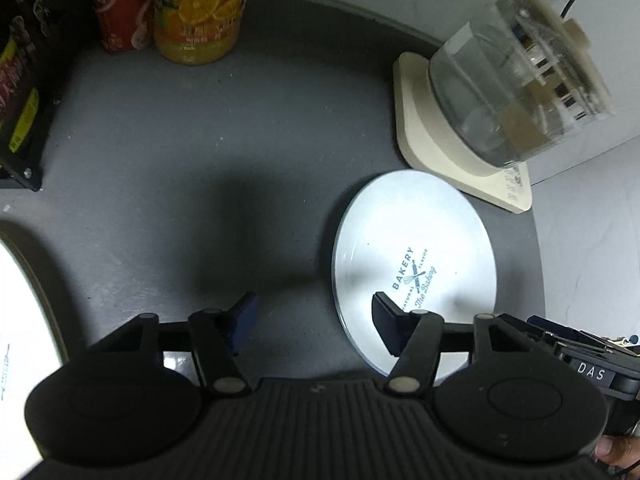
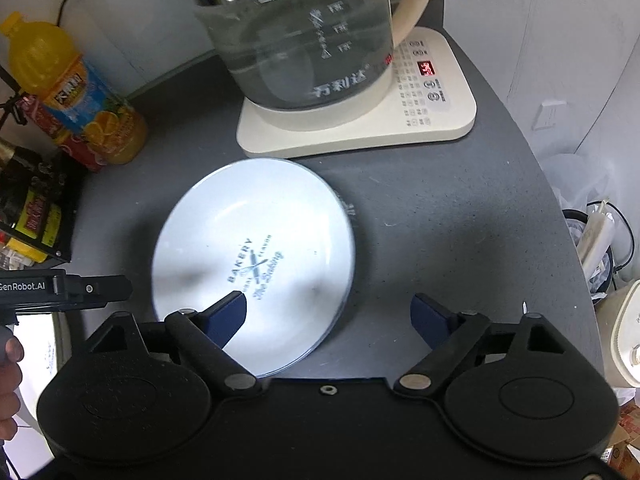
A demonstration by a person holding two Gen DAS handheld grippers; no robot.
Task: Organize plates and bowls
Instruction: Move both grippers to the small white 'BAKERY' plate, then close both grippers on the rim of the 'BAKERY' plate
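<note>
A white plate (image 1: 416, 248) (image 2: 256, 248) with a blue "BAKERY" print lies flat on the dark grey counter (image 1: 200, 140) (image 2: 440, 220). My left gripper (image 1: 316, 320) hangs open above the counter, its right finger over the plate's near edge and its left finger over bare counter. My right gripper (image 2: 328, 316) is open too, its left finger over the plate's near part and its right finger past the plate's right rim. Nothing is held. Another white dish (image 1: 16, 320) shows at the far left edge of the left wrist view.
A glass kettle (image 2: 304, 32) (image 1: 516, 84) stands on its cream base (image 2: 420, 120) just behind the plate. An orange juice bottle (image 1: 200, 12) (image 2: 80, 92) and a red can (image 1: 120, 8) stand at the back left beside a black rack (image 2: 32, 208). The counter's edge curves on the right.
</note>
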